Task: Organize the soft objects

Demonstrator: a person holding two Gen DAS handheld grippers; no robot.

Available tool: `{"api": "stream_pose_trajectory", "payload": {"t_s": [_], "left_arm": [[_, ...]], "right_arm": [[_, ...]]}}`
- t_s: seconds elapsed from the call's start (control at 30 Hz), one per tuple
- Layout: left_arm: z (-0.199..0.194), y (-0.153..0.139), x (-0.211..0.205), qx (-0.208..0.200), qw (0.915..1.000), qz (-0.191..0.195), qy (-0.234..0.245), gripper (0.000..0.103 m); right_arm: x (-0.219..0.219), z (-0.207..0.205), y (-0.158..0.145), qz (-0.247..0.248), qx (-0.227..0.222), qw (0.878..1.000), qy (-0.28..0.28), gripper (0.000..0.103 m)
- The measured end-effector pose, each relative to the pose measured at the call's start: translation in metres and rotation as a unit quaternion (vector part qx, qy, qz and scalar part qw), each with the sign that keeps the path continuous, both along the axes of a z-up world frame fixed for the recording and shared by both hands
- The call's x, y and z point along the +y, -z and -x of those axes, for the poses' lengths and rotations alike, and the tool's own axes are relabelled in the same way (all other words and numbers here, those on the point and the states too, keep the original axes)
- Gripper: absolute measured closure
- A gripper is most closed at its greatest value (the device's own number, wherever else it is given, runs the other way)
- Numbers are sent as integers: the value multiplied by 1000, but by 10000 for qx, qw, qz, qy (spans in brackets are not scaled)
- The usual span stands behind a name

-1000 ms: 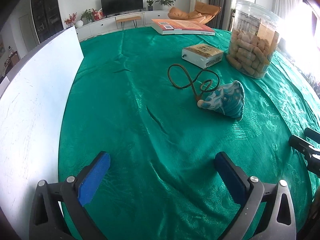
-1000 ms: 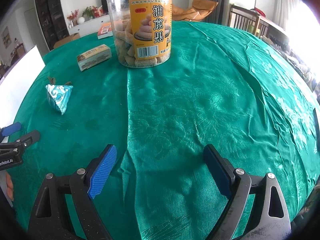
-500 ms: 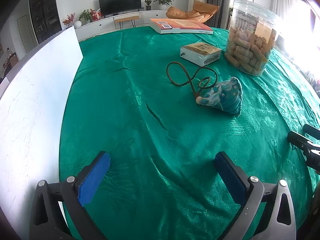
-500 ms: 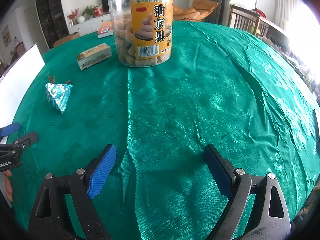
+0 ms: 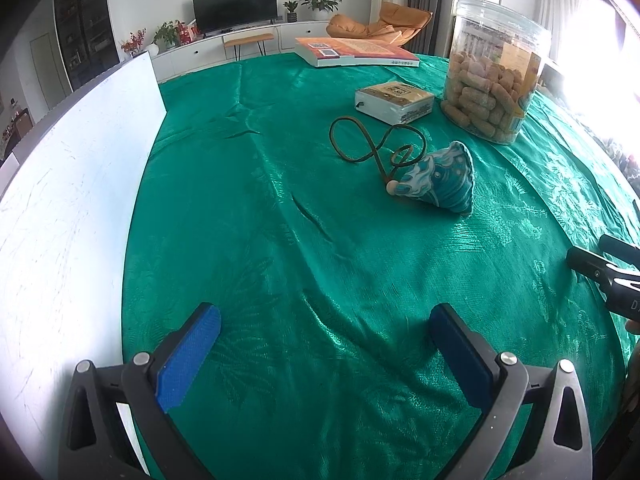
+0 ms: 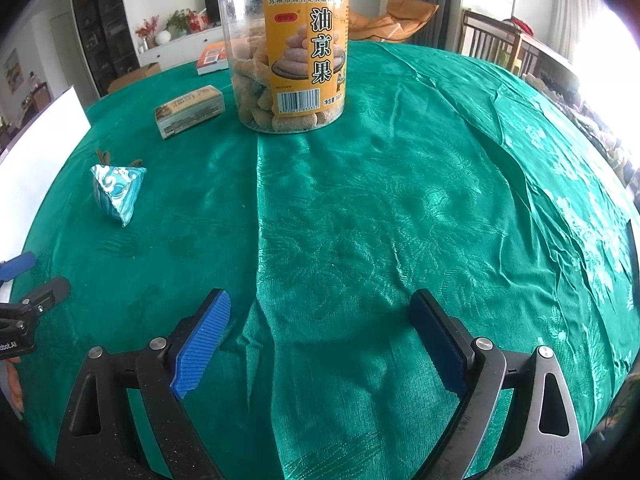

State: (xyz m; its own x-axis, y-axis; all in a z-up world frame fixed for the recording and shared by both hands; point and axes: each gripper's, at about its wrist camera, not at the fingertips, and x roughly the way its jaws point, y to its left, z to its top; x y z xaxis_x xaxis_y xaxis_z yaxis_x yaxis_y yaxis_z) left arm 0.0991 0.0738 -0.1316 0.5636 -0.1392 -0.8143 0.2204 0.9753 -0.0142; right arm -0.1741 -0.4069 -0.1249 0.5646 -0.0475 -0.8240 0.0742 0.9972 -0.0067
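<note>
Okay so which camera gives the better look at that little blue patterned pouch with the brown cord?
The left wrist view. There the pouch lies large near mid-frame, with its wave pattern, bead and looped brown cord all plain. The right wrist view shows the pouch small at the left edge, only a stub of cord visible.

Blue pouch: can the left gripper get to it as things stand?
Probably yes. The left gripper is open, and only bare green cloth lies between it and the blue pouch; its brown cord trails behind.
</note>
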Motion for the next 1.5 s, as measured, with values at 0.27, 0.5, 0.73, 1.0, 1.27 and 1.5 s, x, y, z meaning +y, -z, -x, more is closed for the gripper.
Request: {"api": "stream_pose_trajectory", "payload": {"t_s": [0.27,0.5,0.73,1.0,1.27,1.5], "left_arm": [[3,-1,1,15,10000,-12,41,0],[5,-1,1,-2,10000,-9,44,0],[5,-1,1,-2,10000,-5,47,0],[5,-1,1,-2,10000,-3,47,0],[5,-2,1,-6,10000,-5,25,0],[5,-2,0,-6,10000,-2,18,0]], "right_arm": [[11,-10,3,-19,-6,10000,-12,10],[75,-99,4,-784,-102,9958,-464,10],[155,-178,-7,-1671,75,9677,-1889,13],[193,-204,4,-1443,312,9637,-2225,63],[60,-209,4,-1174,-25,9927,-271,62],[-12,-270,-5,-2108,-585,9729,747,57]]}}
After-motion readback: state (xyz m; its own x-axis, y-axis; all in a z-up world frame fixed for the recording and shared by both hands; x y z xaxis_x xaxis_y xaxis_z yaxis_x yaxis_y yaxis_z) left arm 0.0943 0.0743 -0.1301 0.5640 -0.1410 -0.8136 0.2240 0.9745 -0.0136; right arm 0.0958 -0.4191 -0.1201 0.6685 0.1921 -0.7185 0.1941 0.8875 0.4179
